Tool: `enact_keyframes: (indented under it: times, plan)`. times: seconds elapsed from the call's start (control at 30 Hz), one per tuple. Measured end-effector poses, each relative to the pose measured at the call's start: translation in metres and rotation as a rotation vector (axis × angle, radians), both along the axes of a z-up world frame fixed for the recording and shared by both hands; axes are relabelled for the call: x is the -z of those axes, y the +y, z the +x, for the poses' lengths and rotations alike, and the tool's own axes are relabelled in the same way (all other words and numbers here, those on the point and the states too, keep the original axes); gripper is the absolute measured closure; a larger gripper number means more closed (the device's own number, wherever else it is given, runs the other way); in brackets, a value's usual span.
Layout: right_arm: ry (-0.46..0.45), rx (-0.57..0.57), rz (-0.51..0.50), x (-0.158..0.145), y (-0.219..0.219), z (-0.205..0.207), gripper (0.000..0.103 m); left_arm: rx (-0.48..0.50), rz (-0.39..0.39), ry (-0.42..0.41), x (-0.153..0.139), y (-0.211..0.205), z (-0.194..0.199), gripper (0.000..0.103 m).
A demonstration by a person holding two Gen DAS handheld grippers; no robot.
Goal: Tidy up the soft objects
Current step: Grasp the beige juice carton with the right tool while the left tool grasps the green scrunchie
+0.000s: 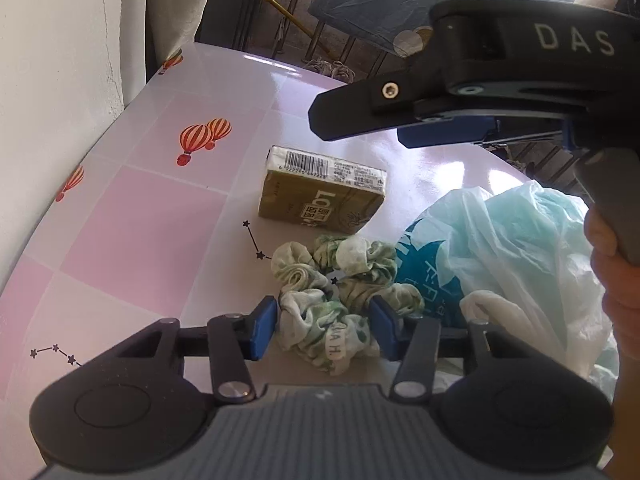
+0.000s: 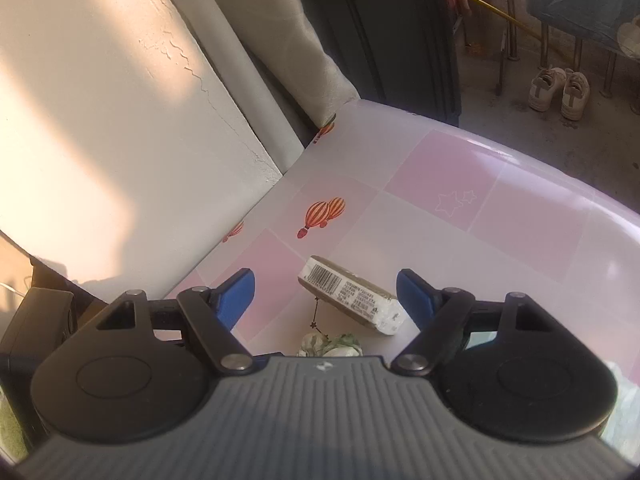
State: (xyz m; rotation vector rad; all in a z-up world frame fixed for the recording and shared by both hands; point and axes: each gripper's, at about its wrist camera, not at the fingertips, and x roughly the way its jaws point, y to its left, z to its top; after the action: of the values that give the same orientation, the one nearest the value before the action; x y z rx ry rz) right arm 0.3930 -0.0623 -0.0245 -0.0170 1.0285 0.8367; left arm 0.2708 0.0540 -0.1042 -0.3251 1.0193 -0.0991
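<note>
The green-and-white scrunchie [image 1: 340, 292] lies bunched on the worktop [image 1: 140, 220], a pink-and-white checked surface printed with hot-air balloons and small star chains. The left claw [image 1: 323, 330] has its two blue pads on either side of the scrunchie's near loop, and the cloth fills the gap between them; the pads look pressed against it, so the claw appears to be gripping the scrunchie, which rests on the worktop.

Just beyond the scrunchie sits an olive-gold tissue pack [image 1: 322, 190], barcode end turned away, its near edge almost touching the scrunchie's far ruffles. Right of the scrunchie, and touching it, a crumpled pale-blue plastic bag [image 1: 516, 248] spreads toward the worktop's edge, with a white handle loop lying beside the left claw's right finger. On that side the bag crowds the scrunchie.

Above the tissue pack and the bag hangs the right claw [image 2: 325, 300], seen side-on from the left wrist view with a hand [image 1: 612, 276] around its grip. Its blue pads stand wide apart with nothing between them. From its own camera the tissue pack shows between the fingers, and only a sliver of the scrunchie peeks above the claw's body.

Beyond the worktop, a pair of white sneakers [image 2: 558, 88] stands on the floor.
</note>
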Motion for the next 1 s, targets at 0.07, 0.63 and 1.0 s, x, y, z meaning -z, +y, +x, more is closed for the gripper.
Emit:
enact_keyframes:
  times: [0.07, 0.63, 1.0]
  plan:
    - [-0.014, -0.038, -0.008, 0.005, 0.01, 0.008, 0.024, -0.012, -0.014, 0.009, 0.003, 0.004, 0.0, 0.062]
    - [0.088, 0.002, -0.082, 0.052, 0.021, 0.022, 0.077, -0.089, -0.068, -0.035, -0.01, 0.029, -0.016, 0.087]
    - [0.034, 0.178, 0.202, -0.051, -0.081, -0.039, 0.078, -0.119, -0.138, -0.138, -0.07, 0.049, -0.07, 0.088]
